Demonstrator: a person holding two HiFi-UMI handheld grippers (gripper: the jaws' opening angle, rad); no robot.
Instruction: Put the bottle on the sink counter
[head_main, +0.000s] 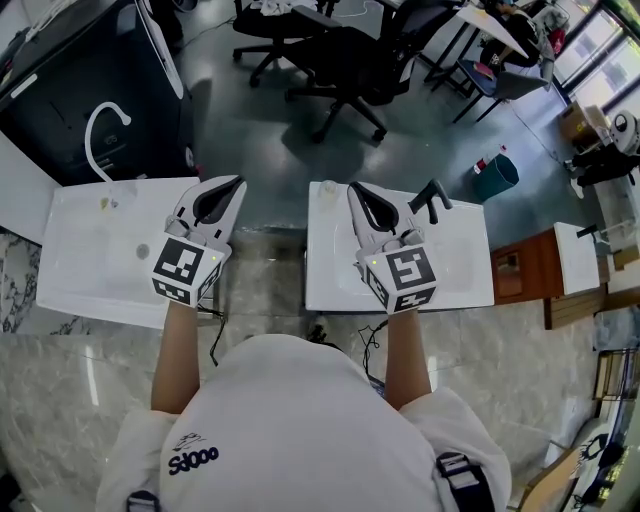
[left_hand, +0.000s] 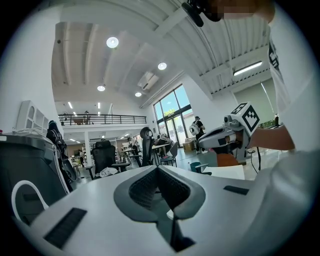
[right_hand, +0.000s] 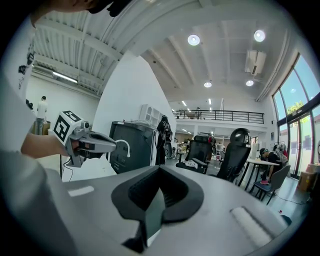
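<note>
Fingers, left: the left gripper (left_hand: 159, 170) has its jaws pressed together, with nothing between them.
Fingers, right: the right gripper (right_hand: 160, 171) is likewise closed and empty.
Head view, around: the right gripper hangs over the right sink counter (head_main: 460, 270). The left gripper is across the floor gap to that counter's left, over the right edge of the left sink counter (head_main: 80, 270). A black faucet (head_main: 432, 198) stands at the right sink counter's far edge, just right of the right gripper.
Head view, room: bare grey floor lies past the right sink counter's far edge, then office chairs (head_main: 340, 60). A teal bin (head_main: 496, 176) stands off its far right corner.
Head view, bottle: a small clear item (head_main: 328, 192) sits at the right sink counter's far left corner, just beside the right gripper's tip. I cannot tell whether it is the bottle.
Left gripper view: the right sink counter shows as a white slab under the other gripper, with chairs beyond.
Right gripper view: a black cabinet (right_hand: 132, 145) with a white curved spout (right_hand: 122, 146) stands well left of the right sink counter, behind the left gripper.
</note>
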